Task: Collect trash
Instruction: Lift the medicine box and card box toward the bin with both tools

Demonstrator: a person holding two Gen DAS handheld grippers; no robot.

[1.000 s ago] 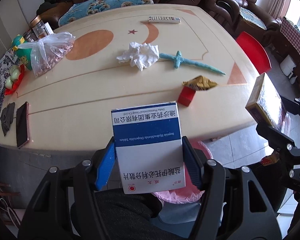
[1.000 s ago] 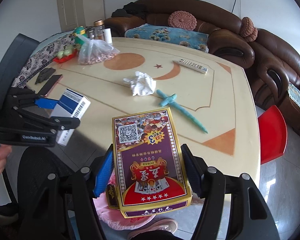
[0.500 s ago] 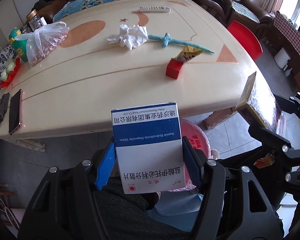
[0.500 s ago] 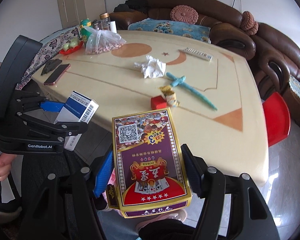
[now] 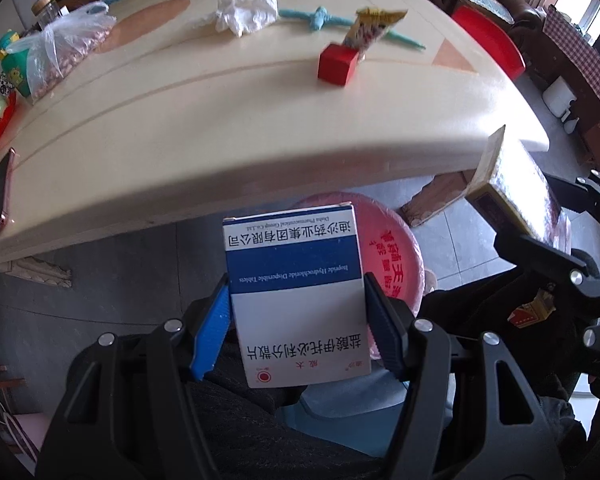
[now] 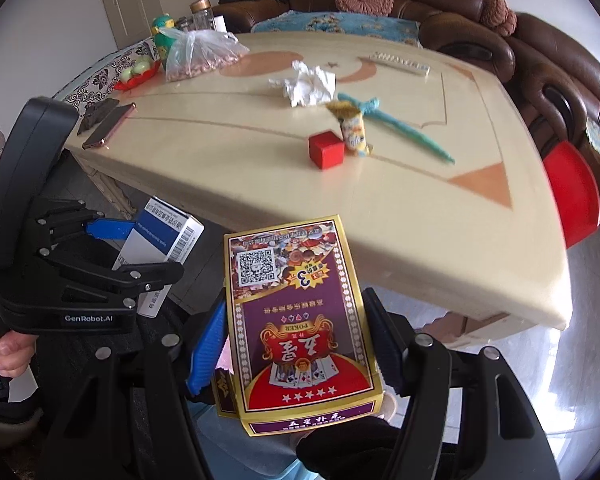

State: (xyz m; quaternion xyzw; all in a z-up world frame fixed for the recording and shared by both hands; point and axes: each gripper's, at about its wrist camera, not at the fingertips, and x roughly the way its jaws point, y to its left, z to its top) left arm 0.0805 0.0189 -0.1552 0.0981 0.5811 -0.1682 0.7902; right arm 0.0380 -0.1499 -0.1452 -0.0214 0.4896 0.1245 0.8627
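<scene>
**Both grippers loaded, off the table's near edge**

Biggest first: the table (image 6: 440, 216) fills both views, and each gripper hangs below and in front of its near edge. Only the right wrist view gives the sofa (image 6: 540, 64) behind it and the person's hand (image 6: 4, 344) on the left gripper's handle. Only the left wrist view gives the pink bin (image 5: 392, 256), under the table edge and just behind the medicine box.

Left gripper (image 5: 298, 328): jaws set about the box's width apart, pressed flat on both sides of the blue-and-white medicine box (image 5: 296, 300), which stands upright between them. From the right wrist view that box (image 6: 160, 252) shows side-on, clear of the table.

Right gripper (image 6: 296, 344): jaws spread about as wide, clamped on the card box (image 6: 296, 320), gold-edged, purple and red, its far end reaching toward the table edge.

On the tabletop: crumpled tissue (image 6: 306, 84), teal strip (image 6: 396, 128), red cube (image 6: 326, 150) touching a yellow wrapper (image 6: 352, 128).
</scene>
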